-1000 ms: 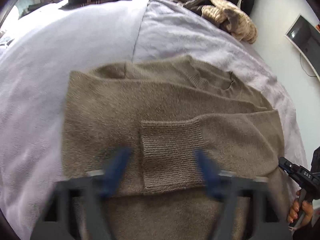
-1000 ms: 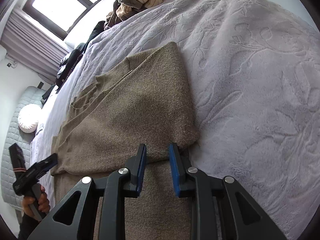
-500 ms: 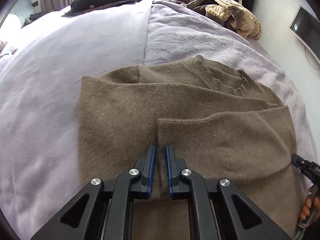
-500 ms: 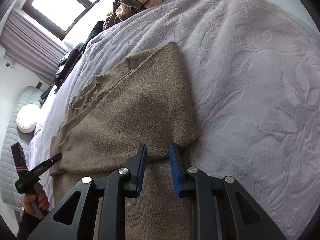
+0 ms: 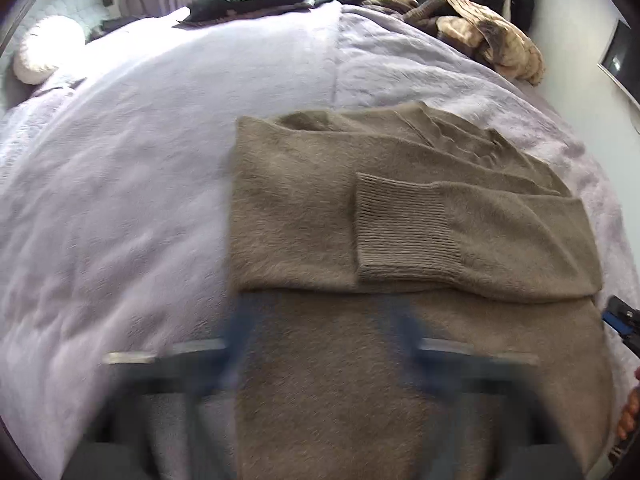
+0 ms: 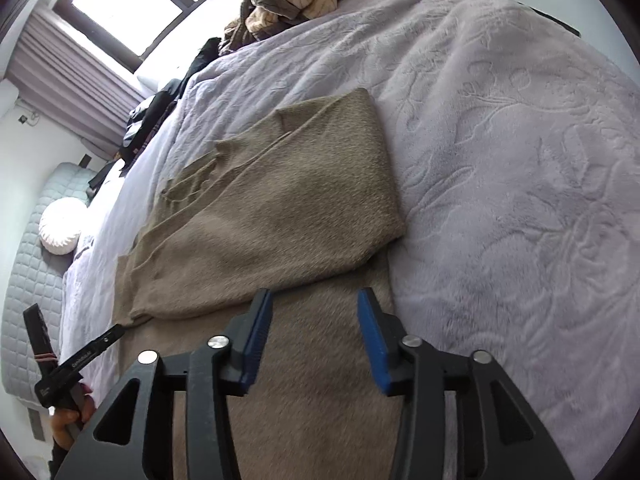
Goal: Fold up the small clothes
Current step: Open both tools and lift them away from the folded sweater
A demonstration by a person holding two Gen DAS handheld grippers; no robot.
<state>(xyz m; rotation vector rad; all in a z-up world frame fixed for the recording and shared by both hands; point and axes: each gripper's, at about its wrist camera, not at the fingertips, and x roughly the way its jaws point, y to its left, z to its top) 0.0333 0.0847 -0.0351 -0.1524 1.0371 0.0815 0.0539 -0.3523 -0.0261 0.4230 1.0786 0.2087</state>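
Observation:
A taupe knit sweater (image 5: pixel 312 208) lies flat on the bed with both sleeves folded across its chest; the ribbed cuff (image 5: pixel 400 232) of the top sleeve lies in the middle. It also shows in the right wrist view (image 6: pixel 280 208). My left gripper (image 5: pixel 324 328) is blurred by motion, open and empty, over the sweater's lower body. My right gripper (image 6: pixel 314 336) is open and empty over the lower body near the sweater's right edge. The left gripper also shows at the left edge of the right wrist view (image 6: pixel 92 348).
The lilac embossed bedspread (image 6: pixel 500 160) covers the bed. Piles of beige and dark clothes (image 5: pixel 480 40) lie at the far edge. A round white pillow (image 5: pixel 40 56) sits at the far left. A wall screen (image 5: pixel 620 56) hangs at the right.
Both grippers have opened. The left gripper pulled back off the folded sleeve cuff and now hangs over the lower body; the cuff lies uncovered. The right gripper stayed in place.

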